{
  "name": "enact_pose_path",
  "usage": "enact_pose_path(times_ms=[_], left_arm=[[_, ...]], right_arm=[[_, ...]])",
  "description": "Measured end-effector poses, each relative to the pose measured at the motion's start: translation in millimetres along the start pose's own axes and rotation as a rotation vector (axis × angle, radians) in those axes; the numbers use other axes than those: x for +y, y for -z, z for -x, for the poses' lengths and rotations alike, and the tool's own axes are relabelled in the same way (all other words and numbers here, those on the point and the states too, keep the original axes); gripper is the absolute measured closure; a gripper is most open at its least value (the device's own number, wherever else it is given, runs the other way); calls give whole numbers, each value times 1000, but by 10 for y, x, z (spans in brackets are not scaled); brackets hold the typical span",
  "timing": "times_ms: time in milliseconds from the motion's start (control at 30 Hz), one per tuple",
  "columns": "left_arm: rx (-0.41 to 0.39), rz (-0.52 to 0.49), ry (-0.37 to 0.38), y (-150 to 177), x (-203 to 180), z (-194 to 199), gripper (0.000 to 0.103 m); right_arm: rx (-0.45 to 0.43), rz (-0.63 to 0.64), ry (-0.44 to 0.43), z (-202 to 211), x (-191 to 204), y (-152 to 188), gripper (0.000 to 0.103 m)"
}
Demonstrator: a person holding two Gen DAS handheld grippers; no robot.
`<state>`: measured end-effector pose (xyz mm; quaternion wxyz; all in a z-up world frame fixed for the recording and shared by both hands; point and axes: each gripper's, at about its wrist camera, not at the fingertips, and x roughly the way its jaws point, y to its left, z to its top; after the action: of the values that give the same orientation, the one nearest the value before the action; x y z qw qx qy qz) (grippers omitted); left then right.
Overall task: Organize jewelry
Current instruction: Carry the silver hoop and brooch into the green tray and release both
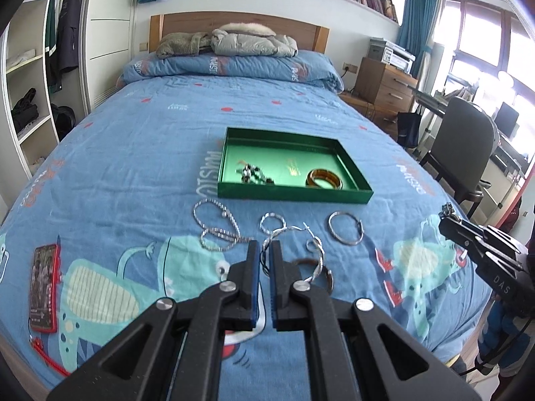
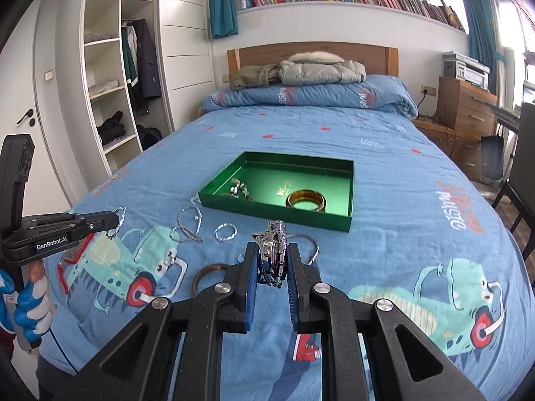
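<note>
My left gripper (image 1: pixel 264 247) is shut on a silver twisted hoop (image 1: pixel 317 254), held above the blue bedspread; the right wrist view shows it hanging from the tip (image 2: pixel 117 223). My right gripper (image 2: pixel 271 248) is shut on a silver metal watch (image 2: pixel 272 257), also off the bed. Beyond both lies a green tray (image 1: pixel 294 197) holding a beaded bracelet (image 1: pixel 250 173) and an amber bangle (image 1: pixel 324 178). In front of the tray lie a silver chain (image 1: pixel 217 227), a small twisted ring (image 1: pixel 272 222), a plain silver bangle (image 1: pixel 346 232) and a brown bangle (image 1: pixel 329 279).
A red phone (image 1: pixel 43 287) with a red cord lies at the bed's near left. Coats are piled at the headboard (image 1: pixel 234 41). A chair (image 1: pixel 468 153) and desk stand right of the bed, with a wardrobe on the left. A gloved hand (image 2: pixel 30 304) holds the left gripper.
</note>
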<state>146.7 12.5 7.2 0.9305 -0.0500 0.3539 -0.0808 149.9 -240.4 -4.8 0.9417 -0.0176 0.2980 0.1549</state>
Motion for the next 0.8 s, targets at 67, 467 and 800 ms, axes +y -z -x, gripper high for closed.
enact_pose_path(times_ms=[67, 467, 800], left_arm=[[-11, 3, 8, -108, 19, -43, 99], [-34, 1, 34, -822, 82, -784, 99], [26, -19, 24, -1154, 43, -1651, 99]], right_arm=[[-7, 5, 3, -36, 11, -86, 87], [-19, 32, 29, -699, -136, -697, 87], [19, -8, 41, -1514, -450, -1024, 87]])
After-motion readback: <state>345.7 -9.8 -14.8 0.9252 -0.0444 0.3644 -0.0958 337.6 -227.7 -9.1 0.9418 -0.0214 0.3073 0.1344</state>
